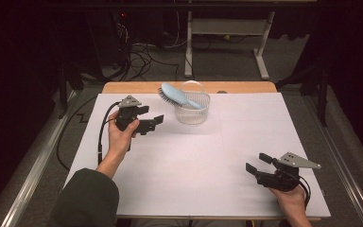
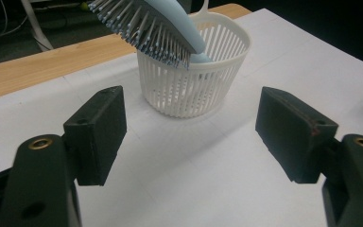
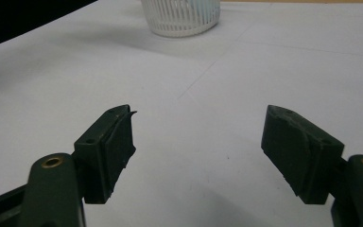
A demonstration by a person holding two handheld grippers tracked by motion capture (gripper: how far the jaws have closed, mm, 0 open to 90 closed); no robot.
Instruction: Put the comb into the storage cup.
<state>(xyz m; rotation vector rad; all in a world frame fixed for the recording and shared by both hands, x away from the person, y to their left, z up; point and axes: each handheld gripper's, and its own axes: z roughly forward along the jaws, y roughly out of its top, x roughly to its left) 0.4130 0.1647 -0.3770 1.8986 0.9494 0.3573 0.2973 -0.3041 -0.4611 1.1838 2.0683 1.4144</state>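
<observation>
A light blue hairbrush (image 1: 178,96) lies slanted in a white slotted basket (image 1: 193,116) at the back middle of the white table sheet. Its bristled head (image 2: 144,28) sticks out over the basket's left rim, its handle dips inside the basket (image 2: 194,90). My left gripper (image 1: 152,118) is held a short way left of the basket, pointing at it, open and holding nothing. My right gripper (image 1: 258,162) hovers low near the front right of the sheet, open and holding nothing. The basket's base (image 3: 182,19) shows far ahead in the right gripper view.
The white sheet (image 1: 208,161) covers a wooden table whose bare back edge (image 1: 137,87) shows behind the basket. A metal frame stand (image 1: 227,42) and cables (image 1: 142,59) are on the dark floor beyond. A black cable (image 1: 101,137) trails from the left gripper.
</observation>
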